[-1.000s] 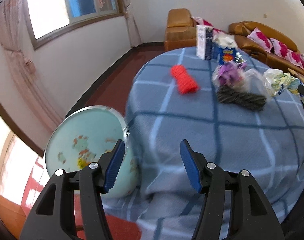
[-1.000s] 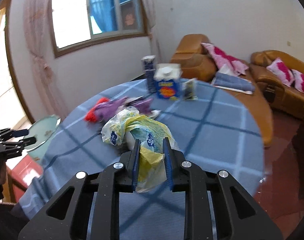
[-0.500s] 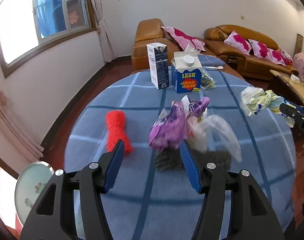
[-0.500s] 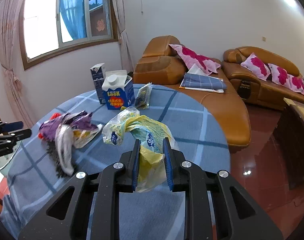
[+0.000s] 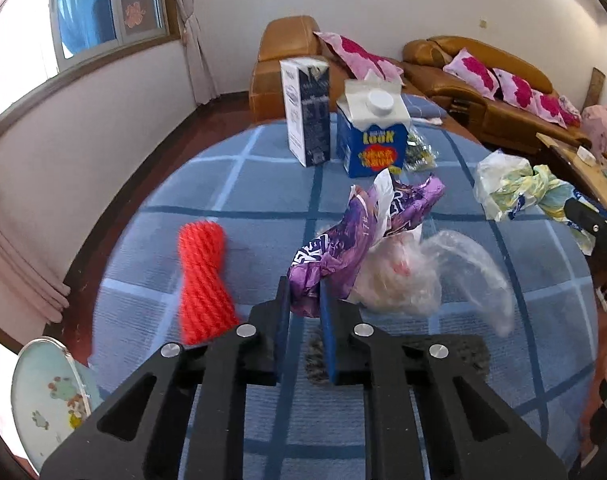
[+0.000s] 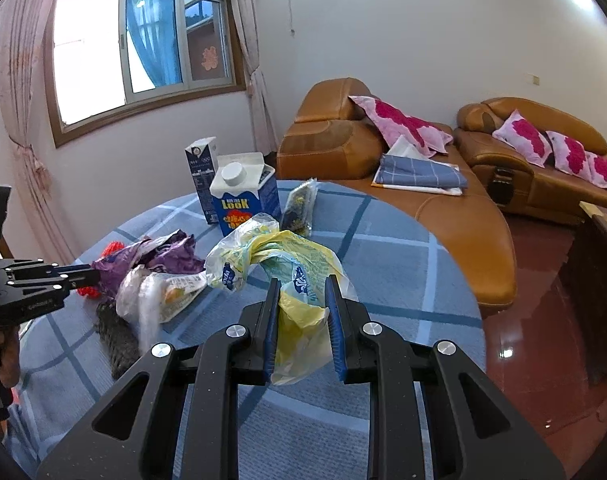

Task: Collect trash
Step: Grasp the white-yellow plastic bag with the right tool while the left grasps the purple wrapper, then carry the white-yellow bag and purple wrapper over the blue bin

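Left wrist view: red mesh roll (image 5: 201,280) on blue checked tablecloth (image 5: 263,184), then left gripper (image 5: 304,304), jaws just closed, pinching purple wrapper (image 5: 343,244) with clear bag (image 5: 427,276) attached. Right wrist view: right gripper (image 6: 301,320) clamped on yellow plastic bag (image 6: 291,276) over the table's near right part.

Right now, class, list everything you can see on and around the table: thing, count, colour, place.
Table: one, blue check cloth, centre.
Cartons: two, navy and blue, far edge.
Red net: one, table left.
Purple wrapper: one, in left gripper.
Clear bag: one, beside wrapper.
Yellow bag: one, in right gripper.
Sofas: two, tan, behind.
Bin: one, pale green, floor left.
Left gripper: jaws just closed on wrapper.
Right gripper: clamped on bag.
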`<state>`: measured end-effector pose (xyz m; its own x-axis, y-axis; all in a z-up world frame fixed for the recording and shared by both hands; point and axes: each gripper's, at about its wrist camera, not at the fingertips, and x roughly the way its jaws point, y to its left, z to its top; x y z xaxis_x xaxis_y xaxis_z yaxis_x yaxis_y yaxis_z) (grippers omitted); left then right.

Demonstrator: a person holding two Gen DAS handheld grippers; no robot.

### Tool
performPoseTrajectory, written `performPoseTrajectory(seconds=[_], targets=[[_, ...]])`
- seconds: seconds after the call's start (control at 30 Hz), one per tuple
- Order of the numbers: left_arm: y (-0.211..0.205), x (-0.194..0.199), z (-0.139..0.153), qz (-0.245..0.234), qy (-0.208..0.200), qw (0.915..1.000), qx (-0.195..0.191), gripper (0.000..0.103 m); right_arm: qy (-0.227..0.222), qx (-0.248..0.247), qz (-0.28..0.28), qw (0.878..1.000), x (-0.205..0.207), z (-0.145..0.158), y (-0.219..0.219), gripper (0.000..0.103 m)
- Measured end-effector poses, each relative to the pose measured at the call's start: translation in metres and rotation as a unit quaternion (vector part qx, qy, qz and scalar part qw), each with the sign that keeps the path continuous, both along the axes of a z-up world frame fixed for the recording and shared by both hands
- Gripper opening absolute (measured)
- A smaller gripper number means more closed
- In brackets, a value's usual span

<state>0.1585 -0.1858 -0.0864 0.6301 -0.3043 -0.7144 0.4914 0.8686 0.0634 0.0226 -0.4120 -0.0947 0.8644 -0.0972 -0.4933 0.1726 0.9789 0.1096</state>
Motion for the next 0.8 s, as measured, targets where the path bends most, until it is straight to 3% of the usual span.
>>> performPoseTrajectory(seconds=[0.23, 0.8], targets=[[0.046, -0.017, 0.025, 0.017, -0.026, 0.9995, -0.002, 0.013, -0.014, -0.009, 0.030, 0.999, 0.009, 0.018, 0.020, 0.023], [0.144, -0.042, 0.043, 0.084, -0.045, 0.9954, 0.011, 0.013, -0.022, -0.053, 0.143, 0.988, 0.058, 0.039, 0.120, 0.023]])
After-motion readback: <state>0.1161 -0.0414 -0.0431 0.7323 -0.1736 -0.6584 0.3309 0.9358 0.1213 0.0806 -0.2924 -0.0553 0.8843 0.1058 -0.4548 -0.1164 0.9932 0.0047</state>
